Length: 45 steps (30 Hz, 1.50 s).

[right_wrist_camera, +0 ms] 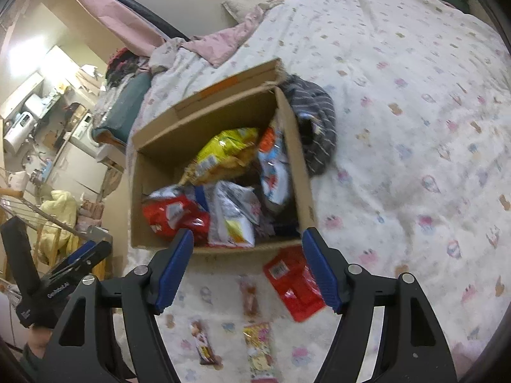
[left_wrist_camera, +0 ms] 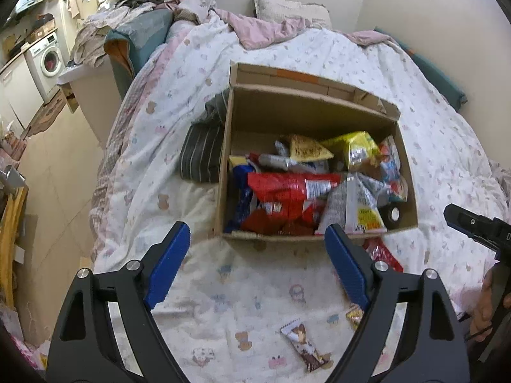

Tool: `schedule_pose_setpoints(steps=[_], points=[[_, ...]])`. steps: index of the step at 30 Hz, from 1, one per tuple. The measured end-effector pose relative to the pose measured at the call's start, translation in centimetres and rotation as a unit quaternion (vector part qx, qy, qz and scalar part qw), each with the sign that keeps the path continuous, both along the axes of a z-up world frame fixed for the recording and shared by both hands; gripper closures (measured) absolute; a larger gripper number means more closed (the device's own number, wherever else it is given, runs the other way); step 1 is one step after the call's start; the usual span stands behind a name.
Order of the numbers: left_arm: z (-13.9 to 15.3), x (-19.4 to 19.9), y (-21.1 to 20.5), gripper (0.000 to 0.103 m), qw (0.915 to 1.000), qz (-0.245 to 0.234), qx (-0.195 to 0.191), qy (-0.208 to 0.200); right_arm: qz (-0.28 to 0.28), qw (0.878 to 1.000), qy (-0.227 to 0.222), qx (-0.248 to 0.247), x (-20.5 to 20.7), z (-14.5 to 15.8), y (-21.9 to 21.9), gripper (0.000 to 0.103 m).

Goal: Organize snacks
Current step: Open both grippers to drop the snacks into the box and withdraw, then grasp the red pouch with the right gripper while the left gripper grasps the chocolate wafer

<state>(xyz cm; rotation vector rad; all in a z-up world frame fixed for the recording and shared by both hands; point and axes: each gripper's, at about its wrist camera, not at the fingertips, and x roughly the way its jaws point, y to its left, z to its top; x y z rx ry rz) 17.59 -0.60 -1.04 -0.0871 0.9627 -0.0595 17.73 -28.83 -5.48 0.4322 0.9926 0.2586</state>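
Cardboard box (left_wrist_camera: pixel 319 108) of snack packets (labels too blurred to read), both tongs (left_wrist_camera: pixel 255 265) (right_wrist_camera: pixel 247 268) wide, empty.

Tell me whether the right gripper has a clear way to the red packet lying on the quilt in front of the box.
Probably yes. The right gripper is open and empty, and the red packet lies flat on the quilt just ahead, outside the cardboard box, with nothing over it.

box top: cardboard box (left_wrist_camera: pixel 314 172) open, packets heaped across the floor, far wall bare
box left side: striped cloth (left_wrist_camera: pixel 199 151) bunched against the wall
bedspread (left_wrist_camera: pixel 242 290), lower centre: open patch, chocolate bar (left_wrist_camera: pixel 301 346) lying at bottom
lower right: red packet (right_wrist_camera: pixel 295 282) just beside box front
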Motion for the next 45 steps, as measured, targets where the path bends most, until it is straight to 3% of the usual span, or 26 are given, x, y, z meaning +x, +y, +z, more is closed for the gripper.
schedule_pose_setpoints(steps=[7, 14, 19, 22, 24, 32, 35, 37, 39, 45], points=[[-1.7, -1.3, -0.3, 0.019, 0.9995, 0.005, 0.009, 0.028, -0.004, 0.999, 0.045, -0.029, -1.2, -2.5, -1.4, 0.029], [-3.0, -2.1, 0.0, 0.019, 0.9987, 0.008, 0.014, 0.048, -0.013, 0.992, 0.119, -0.040, -1.3, -6.5, -3.3, 0.029], [-3.7, -2.0, 0.3, 0.019, 0.9977, 0.010, 0.014, 0.065, 0.014, 0.983, 0.168, -0.069, -0.5, -9.2, -1.4, 0.029], [-4.5, -2.1, 0.3, 0.019, 0.9965, 0.006, 0.007, 0.083, 0.053, 0.978, 0.169, -0.110, 0.9, -10.2, 1.3, 0.023], [-4.7, -2.2, 0.3, 0.019, 0.9963, 0.004, 0.011, 0.086, 0.081, 0.972, 0.158, -0.157, 1.9, -10.6, 3.3, 0.013], [-5.3, -2.6, 1.1, 0.019, 0.9958, 0.003, 0.025, 0.088, 0.154, 0.942, 0.183, -0.236, 4.0, -14.1, 7.7, 0.010], [-5.7, -2.6, 1.5, 0.019, 0.9953, 0.004, 0.025, 0.094, 0.168, 0.936, 0.173, -0.257, 3.6, -14.5, 8.3, 0.010], [-6.0, -2.5, 1.6, 0.019, 0.9948, 0.006, 0.021, 0.100, 0.174, 0.936, 0.175, -0.251, 3.4, -14.4, 8.1, 0.018], [-6.3, -2.5, 1.4, 0.019, 0.9941, 0.003, 0.015, 0.107, 0.170, 0.939, 0.173, -0.242, 3.3, -13.9, 7.5, 0.036], [-8.4, -4.1, -1.1, 0.019, 0.9889, -0.027, 0.006, 0.146, 0.160, 0.950, 0.164, -0.212, 2.6, -12.6, 6.2, 0.054]])
